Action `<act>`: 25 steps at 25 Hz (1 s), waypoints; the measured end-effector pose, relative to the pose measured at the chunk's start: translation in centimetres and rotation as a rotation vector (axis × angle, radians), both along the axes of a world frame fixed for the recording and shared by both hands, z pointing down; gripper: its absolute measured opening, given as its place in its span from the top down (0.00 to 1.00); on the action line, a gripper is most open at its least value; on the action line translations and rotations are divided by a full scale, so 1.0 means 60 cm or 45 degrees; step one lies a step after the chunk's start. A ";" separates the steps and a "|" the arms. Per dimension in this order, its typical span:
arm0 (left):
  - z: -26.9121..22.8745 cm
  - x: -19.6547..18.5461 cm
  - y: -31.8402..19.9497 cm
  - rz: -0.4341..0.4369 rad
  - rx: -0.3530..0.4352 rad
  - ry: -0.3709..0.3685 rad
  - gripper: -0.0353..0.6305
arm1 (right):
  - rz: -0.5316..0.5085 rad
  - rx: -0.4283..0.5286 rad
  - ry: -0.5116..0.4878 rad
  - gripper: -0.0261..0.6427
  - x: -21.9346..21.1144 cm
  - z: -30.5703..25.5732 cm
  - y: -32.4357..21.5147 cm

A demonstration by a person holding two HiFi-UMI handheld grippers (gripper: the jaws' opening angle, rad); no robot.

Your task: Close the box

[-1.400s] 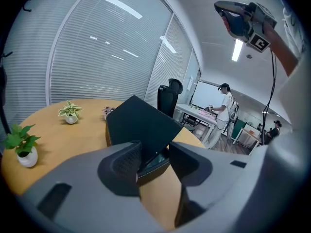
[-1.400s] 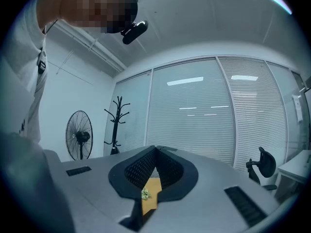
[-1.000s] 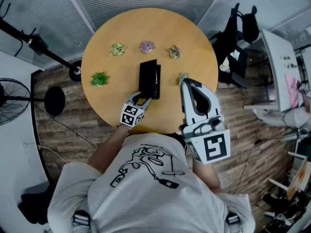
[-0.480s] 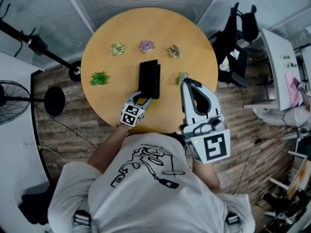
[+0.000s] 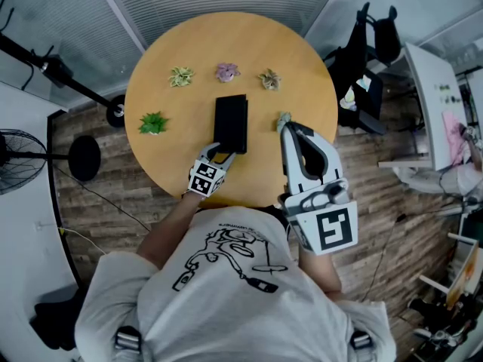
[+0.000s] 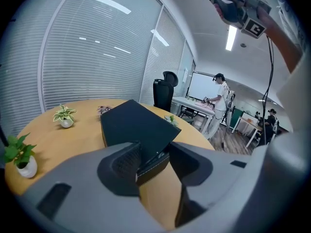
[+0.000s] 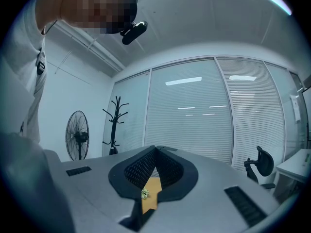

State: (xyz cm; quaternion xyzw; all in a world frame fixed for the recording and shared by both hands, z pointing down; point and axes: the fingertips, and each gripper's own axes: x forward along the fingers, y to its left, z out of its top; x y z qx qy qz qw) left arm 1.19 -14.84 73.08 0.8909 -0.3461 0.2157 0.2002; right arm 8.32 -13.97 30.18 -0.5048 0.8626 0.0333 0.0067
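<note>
A black box (image 5: 230,122) lies in the middle of the round wooden table (image 5: 294,44). My left gripper (image 5: 218,154) is at the box's near end, shut on the near corner of its lid. In the left gripper view the lid (image 6: 133,125) slopes down between the jaws of the left gripper (image 6: 153,159), with a thin gap above the stitched base (image 6: 156,163). My right gripper (image 5: 286,125) hangs above the table's right side, away from the box. In its own view the right gripper (image 7: 155,169) is shut with nothing in it.
Small potted plants stand around the box: a striped plant (image 5: 181,75), a purple plant (image 5: 227,71), a pale plant (image 5: 269,79) and a green plant (image 5: 153,122). An office chair (image 5: 377,36) and a white desk (image 5: 430,104) are at the right. A fan (image 5: 15,161) stands on the floor at the left.
The lid has come down: earlier the box showed an open strip along its right side, and now it reads as one black rectangle. The right gripper has not moved.
</note>
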 end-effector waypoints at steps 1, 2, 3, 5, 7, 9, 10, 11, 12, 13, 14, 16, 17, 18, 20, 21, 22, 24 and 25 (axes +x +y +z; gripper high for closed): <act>0.000 0.000 0.000 0.001 -0.001 0.001 0.68 | -0.005 0.000 -0.007 0.94 -0.001 -0.001 0.000; 0.000 0.001 0.000 0.003 -0.004 0.000 0.68 | -0.007 0.001 -0.012 0.94 -0.001 -0.002 0.000; 0.000 0.002 0.000 0.002 -0.008 0.000 0.68 | -0.003 0.000 -0.010 0.94 0.001 -0.001 -0.001; 0.002 0.002 -0.003 -0.016 -0.026 0.007 0.68 | 0.005 -0.003 0.003 0.94 0.005 0.001 -0.002; 0.002 -0.005 -0.010 -0.063 -0.046 0.018 0.75 | 0.000 -0.011 0.014 0.94 0.006 0.005 0.000; 0.002 -0.011 -0.020 -0.086 -0.050 0.016 0.76 | 0.003 -0.008 0.009 0.94 0.006 0.003 -0.001; 0.002 -0.013 -0.023 -0.085 -0.050 0.012 0.76 | 0.006 -0.005 0.005 0.94 0.006 0.001 -0.002; 0.001 -0.015 -0.026 -0.084 -0.051 0.010 0.76 | 0.007 -0.003 0.002 0.94 0.006 0.000 -0.003; 0.001 -0.016 -0.027 -0.084 -0.052 0.010 0.76 | 0.007 -0.004 0.001 0.94 0.006 0.000 -0.004; 0.000 -0.017 -0.027 -0.086 -0.055 0.011 0.76 | 0.007 -0.005 0.001 0.94 0.006 0.000 -0.003; 0.001 -0.017 -0.026 -0.088 -0.058 0.013 0.76 | 0.007 -0.006 0.001 0.94 0.007 0.000 -0.003; 0.002 -0.016 -0.023 -0.092 -0.063 0.016 0.76 | 0.007 -0.007 0.002 0.94 0.008 0.001 -0.004; 0.002 -0.015 -0.021 -0.092 -0.064 0.018 0.76 | 0.008 -0.008 0.002 0.94 0.008 0.002 -0.004; 0.002 -0.014 -0.020 -0.091 -0.064 0.020 0.76 | 0.008 -0.008 0.003 0.94 0.009 0.003 -0.004; 0.000 -0.013 -0.018 -0.091 -0.062 0.025 0.76 | 0.011 -0.010 0.005 0.94 0.010 0.005 -0.004; -0.002 -0.013 -0.018 -0.093 -0.059 0.029 0.76 | 0.012 -0.012 0.006 0.94 0.010 0.006 -0.004; -0.005 -0.014 -0.019 -0.096 -0.054 0.035 0.76 | 0.013 -0.012 0.007 0.94 0.011 0.007 -0.004; -0.015 -0.017 -0.022 -0.107 -0.041 0.046 0.76 | 0.014 -0.013 0.009 0.94 0.011 0.009 -0.003; -0.021 -0.018 -0.023 -0.114 -0.034 0.051 0.76 | 0.013 -0.016 0.009 0.94 0.012 0.010 -0.003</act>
